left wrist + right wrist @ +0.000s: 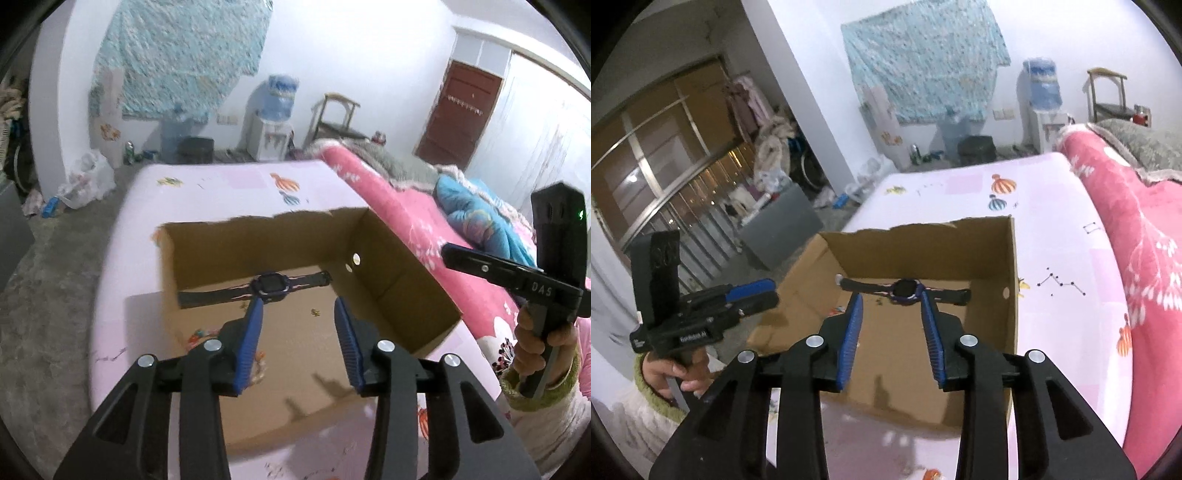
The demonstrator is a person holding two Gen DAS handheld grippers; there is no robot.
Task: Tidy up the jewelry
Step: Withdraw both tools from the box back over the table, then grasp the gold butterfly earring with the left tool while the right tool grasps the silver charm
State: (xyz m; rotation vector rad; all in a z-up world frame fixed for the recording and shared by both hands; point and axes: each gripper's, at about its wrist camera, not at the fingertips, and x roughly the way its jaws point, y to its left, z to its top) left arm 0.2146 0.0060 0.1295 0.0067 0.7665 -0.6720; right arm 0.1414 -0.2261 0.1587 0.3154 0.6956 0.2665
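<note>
On the pink-sheeted bed [236, 184] an open cardboard box [399, 258] served as the collecting place, the watch [266, 285] lying flat inside by its far wall, while the left gripper [298, 306] and right gripper [891, 301] hovered above, jaws apart and empty

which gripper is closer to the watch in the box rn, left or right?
Close call, probably right. The right gripper has open jaws framing the watch face, nothing pinched. The left gripper is open too, one fingertip by the face, both above the cardboard box.
</note>
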